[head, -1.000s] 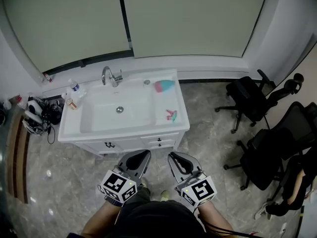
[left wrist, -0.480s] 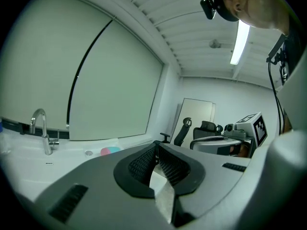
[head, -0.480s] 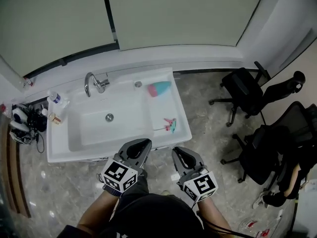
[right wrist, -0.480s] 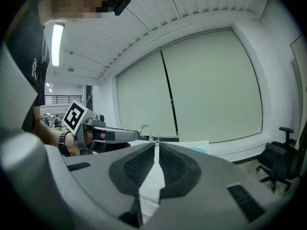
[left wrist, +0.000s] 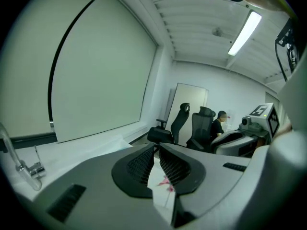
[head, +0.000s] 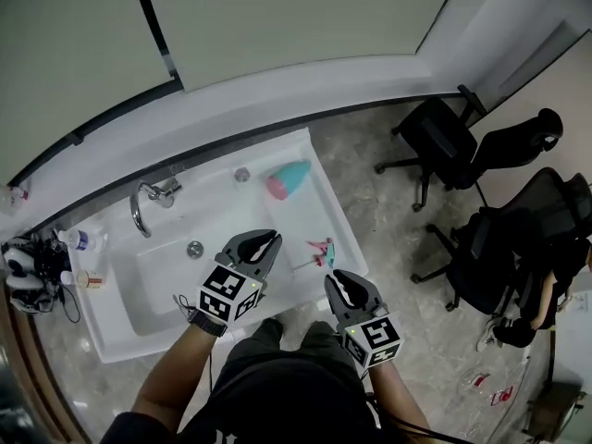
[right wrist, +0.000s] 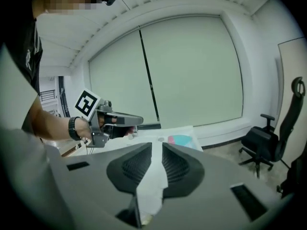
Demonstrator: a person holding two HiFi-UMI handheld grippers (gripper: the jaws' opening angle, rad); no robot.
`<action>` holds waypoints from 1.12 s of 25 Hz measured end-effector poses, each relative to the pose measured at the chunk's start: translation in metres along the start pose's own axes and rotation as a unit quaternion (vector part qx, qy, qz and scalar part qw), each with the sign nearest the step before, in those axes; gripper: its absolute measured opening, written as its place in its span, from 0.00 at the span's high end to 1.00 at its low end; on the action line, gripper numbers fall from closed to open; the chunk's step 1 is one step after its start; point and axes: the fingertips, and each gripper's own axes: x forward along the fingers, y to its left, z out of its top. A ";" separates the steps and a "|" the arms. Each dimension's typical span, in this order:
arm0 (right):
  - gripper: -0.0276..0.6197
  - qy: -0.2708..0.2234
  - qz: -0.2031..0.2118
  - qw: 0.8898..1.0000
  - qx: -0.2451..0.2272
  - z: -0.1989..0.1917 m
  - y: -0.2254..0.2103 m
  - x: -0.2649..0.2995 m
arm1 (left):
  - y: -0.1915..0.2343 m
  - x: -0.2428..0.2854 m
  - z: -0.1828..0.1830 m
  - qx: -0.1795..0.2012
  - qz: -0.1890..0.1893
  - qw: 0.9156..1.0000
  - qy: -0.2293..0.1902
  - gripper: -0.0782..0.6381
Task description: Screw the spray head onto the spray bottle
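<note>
Count: 1 bottle (head: pixel 289 179), 1 spray head (head: pixel 321 250), 1 sink (head: pixel 120 326), 1 faucet (head: pixel 143 209), 2 chairs (head: pixel 433 142). Bottle lies on its side on the sink's right ledge at the back. Spray head is on the same ledge nearer the front, apart from it. Both hands reach forward, tilted slightly down. Left gripper (head: pixel 269 240) over the basin, clenched, empty. Right gripper (head: pixel 336 281) just short of the spray head, jaws just been opening, nothing between.

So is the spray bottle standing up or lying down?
Lying down: the bottle rests on its side on the counter beside the basin, and the right gripper view shows it low and flat.
</note>
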 end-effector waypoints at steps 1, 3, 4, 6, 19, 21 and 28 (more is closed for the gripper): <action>0.89 0.012 -0.007 1.000 0.006 -0.007 -0.006 0.007 | 0.013 0.011 -0.002 0.001 0.002 1.000 0.010 0.86; 0.89 0.034 -0.018 0.999 0.017 -0.020 -0.020 0.019 | 0.035 0.033 -0.007 0.004 0.007 0.999 0.032 0.81; 0.89 0.045 -0.023 0.998 0.022 -0.028 -0.028 0.025 | 0.046 0.045 -0.010 0.007 0.012 0.999 0.045 0.77; 0.87 0.071 -0.030 0.997 0.028 -0.045 -0.044 0.037 | 0.065 0.070 -0.021 0.016 0.024 0.997 0.078 0.71; 0.74 0.256 -0.031 0.964 0.064 -0.156 -0.132 0.108 | 0.159 0.214 -0.069 0.142 0.064 0.935 0.320 0.49; 0.71 0.276 -0.029 0.959 0.062 -0.164 -0.137 0.115 | 0.161 0.226 -0.076 0.158 0.058 0.924 0.343 0.46; 0.67 0.327 -0.047 0.944 0.022 -0.176 -0.144 0.136 | 0.165 0.254 -0.109 0.179 0.031 0.897 0.404 0.36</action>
